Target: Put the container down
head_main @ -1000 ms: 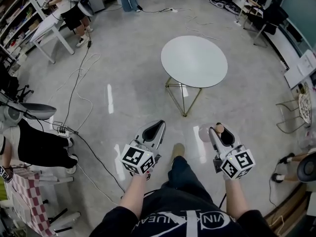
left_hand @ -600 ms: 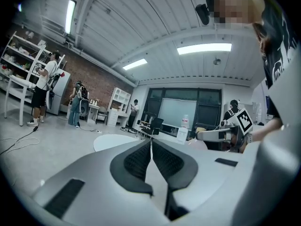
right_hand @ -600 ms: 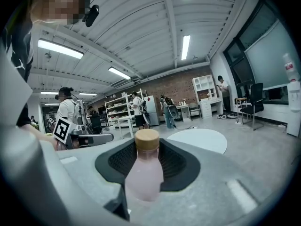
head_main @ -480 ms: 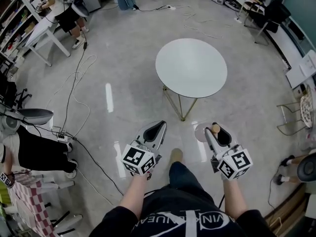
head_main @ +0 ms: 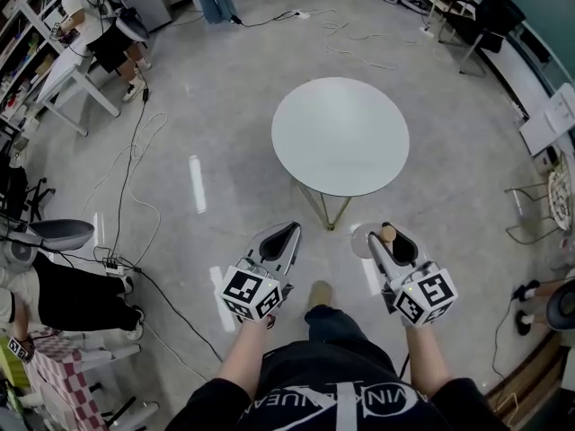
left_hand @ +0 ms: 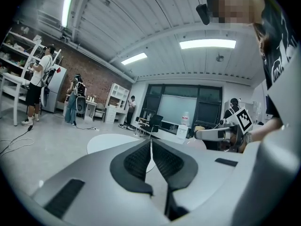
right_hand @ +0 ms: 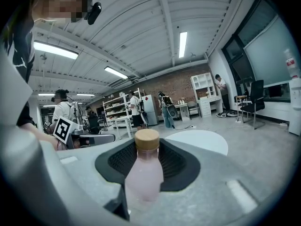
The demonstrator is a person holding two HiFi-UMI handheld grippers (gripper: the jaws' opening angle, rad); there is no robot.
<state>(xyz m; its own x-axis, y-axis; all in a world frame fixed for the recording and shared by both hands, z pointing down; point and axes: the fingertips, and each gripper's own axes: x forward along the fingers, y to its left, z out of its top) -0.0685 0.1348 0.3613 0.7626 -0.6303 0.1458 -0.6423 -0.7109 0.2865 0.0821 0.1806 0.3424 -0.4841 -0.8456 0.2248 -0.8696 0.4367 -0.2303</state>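
A pale pink bottle (right_hand: 142,173) with a tan wooden cap (right_hand: 146,138) stands upright between the dark pads of my right gripper (right_hand: 146,149), which is shut on its body. In the head view the bottle (head_main: 366,240) shows beside the right gripper (head_main: 393,243), held above the floor just short of a round white table (head_main: 341,137) on gold legs. The table (right_hand: 201,141) lies a little ahead and to the right in the right gripper view. My left gripper (head_main: 280,238) is held level beside it, its jaws (left_hand: 151,145) shut together with nothing between them.
Cables (head_main: 135,164) trail over the grey floor at the left. People stand by a white desk (head_main: 67,70) and shelves at the far left. Black chairs (head_main: 481,21) stand at the far right, and a person in black (head_main: 54,285) is at the near left.
The round table has come closer and lower in the head view as the person steps toward it. Both grippers keep their pose, with the bottle still held in the right one.
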